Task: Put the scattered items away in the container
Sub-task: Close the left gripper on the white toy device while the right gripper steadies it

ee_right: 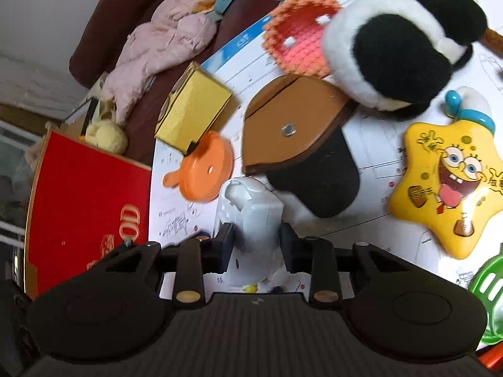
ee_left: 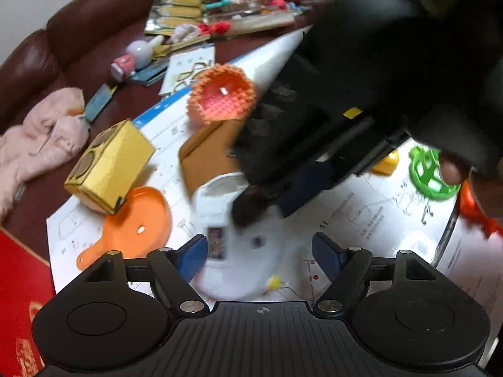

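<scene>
The right gripper (ee_right: 256,248) has its pads closed against a white plastic gadget (ee_right: 251,216) lying on printed paper (ee_right: 371,220), while the left gripper (ee_left: 260,251) hangs wide open over it, so both tools risk colliding, and the smooth casing may slip free.

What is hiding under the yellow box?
The yellow box sits tilted, with one corner resting on the rim of the orange lid. Beneath both lies the white paper sheet. Anything else under the box is covered.
</scene>
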`<state>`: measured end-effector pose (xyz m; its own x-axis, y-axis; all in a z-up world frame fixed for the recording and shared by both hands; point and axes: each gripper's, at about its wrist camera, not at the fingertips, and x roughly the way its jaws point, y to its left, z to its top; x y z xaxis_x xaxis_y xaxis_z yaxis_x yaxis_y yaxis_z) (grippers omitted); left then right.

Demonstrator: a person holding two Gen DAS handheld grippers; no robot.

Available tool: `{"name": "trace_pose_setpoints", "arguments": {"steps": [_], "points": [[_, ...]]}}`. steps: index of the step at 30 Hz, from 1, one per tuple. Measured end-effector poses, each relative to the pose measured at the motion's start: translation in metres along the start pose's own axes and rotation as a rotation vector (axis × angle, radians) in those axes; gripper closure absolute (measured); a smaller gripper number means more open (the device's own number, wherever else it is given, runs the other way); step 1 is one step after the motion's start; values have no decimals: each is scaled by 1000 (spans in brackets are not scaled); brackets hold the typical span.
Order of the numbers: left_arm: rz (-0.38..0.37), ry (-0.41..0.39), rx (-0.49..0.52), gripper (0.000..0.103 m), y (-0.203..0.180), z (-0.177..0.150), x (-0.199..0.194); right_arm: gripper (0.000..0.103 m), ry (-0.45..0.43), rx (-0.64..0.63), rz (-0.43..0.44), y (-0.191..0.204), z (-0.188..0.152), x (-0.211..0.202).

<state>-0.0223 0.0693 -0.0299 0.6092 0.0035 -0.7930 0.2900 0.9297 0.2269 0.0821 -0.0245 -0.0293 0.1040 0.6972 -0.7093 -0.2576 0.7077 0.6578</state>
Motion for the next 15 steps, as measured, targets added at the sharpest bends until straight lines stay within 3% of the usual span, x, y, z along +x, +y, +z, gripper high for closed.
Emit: {"name": "trace_pose_setpoints", "arguments": {"steps": [2, 4, 5, 6, 7, 9, 11, 13, 15], "points": [[45, -2, 41, 21, -4, -3, 2, 69, 0, -5, 3, 5, 1, -1], [45, -12, 14, 32, 2, -4, -1, 68, -1, -10, 4, 7, 2, -2], [27, -20, -39, 37, 11, -4, -4, 68, -5, -19, -1, 7, 2, -2], [0, -22, -101, 52, 21, -2, -7, 64, -6, -28, -6, 7, 1, -1], [-46, -24, -173, 55, 33, -2, -8, 61, -7, -29, -11, 6, 1, 0], [-78, -30, -232, 56, 43, -3, -9, 61, -7, -20, 2, 4, 0, 2], [-74, -32, -218, 56, 41, -3, -9, 60, -11, -30, -10, 5, 0, 4], [-100, -28, -213, 47, 38, -1, -9, 51, -12, -44, -49, 7, 3, 11], [-68, -11, -152, 45, 29, 0, -8, 54, -3, -30, -63, 4, 6, 19]]}}
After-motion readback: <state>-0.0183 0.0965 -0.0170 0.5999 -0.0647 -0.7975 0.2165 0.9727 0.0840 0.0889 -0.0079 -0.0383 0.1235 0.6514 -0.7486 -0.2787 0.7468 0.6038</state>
